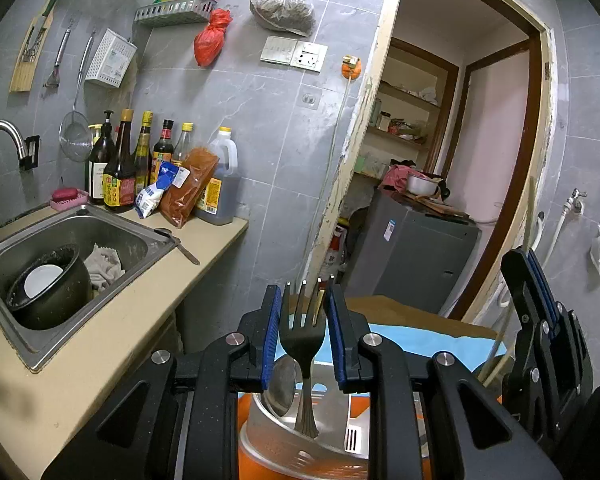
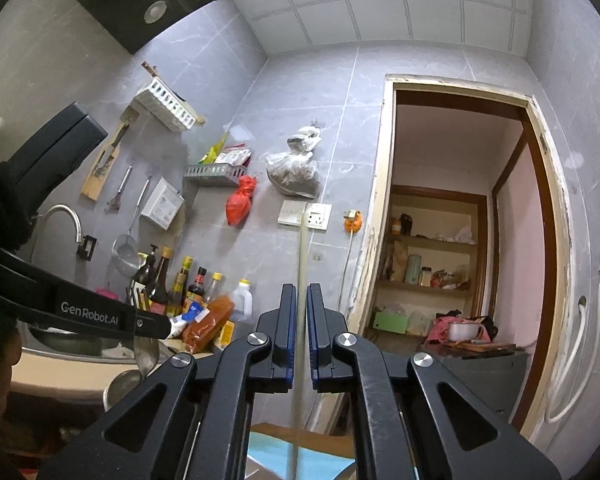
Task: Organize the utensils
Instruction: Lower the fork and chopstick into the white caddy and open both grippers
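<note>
In the left wrist view a metal fork (image 1: 305, 332) stands tines up between the blue pads of my left gripper (image 1: 302, 300). The jaws stand apart from the fork on both sides, so the gripper is open. The fork's handle rests in a steel utensil holder (image 1: 324, 432) with an orange base, beside a spoon (image 1: 284, 384). My right gripper (image 2: 301, 296) is shut on a pale chopstick (image 2: 301, 248) that runs upright between its pads. The right gripper also shows in the left wrist view (image 1: 536, 300) at the right, with the chopstick below it.
A counter (image 1: 112, 320) with a steel sink (image 1: 80, 232) holding a black pot (image 1: 48, 284) lies at left. Sauce bottles (image 1: 140, 164) stand at the wall. A spoon (image 1: 180, 246) lies on the counter. A light blue mat (image 1: 424, 340) lies under the holder. A doorway (image 1: 460, 140) opens behind.
</note>
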`<action>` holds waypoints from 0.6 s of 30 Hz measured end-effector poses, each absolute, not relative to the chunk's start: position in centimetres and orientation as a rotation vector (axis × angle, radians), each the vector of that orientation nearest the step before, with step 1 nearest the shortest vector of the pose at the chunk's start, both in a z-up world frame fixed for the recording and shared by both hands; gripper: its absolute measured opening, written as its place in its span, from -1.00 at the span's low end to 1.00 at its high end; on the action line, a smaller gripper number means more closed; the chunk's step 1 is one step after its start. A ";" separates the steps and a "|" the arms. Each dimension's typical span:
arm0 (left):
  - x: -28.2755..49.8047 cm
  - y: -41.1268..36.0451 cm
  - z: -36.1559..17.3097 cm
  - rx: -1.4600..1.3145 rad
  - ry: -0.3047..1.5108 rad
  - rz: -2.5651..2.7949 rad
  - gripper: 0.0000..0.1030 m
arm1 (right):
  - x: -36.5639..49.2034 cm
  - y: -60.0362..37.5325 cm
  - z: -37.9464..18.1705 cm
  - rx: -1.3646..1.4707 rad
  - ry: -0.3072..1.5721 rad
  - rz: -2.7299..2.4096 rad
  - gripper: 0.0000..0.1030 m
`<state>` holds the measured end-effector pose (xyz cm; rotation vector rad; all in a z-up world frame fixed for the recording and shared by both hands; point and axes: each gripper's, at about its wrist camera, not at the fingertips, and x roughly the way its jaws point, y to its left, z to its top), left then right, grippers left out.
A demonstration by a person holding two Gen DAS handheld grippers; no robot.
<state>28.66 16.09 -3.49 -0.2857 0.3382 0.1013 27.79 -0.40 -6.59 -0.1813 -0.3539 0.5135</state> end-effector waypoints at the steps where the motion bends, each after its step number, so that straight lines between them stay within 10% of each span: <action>1: 28.6 16.1 -3.6 -0.285 0.339 0.101 -0.63 | 27.9 -0.4 -6.7 -0.177 -0.348 0.514 -0.93; 18: 28.5 17.3 -3.6 -0.396 0.366 -0.011 -0.56 | 29.4 -3.4 -7.2 -0.068 -0.109 0.533 -0.75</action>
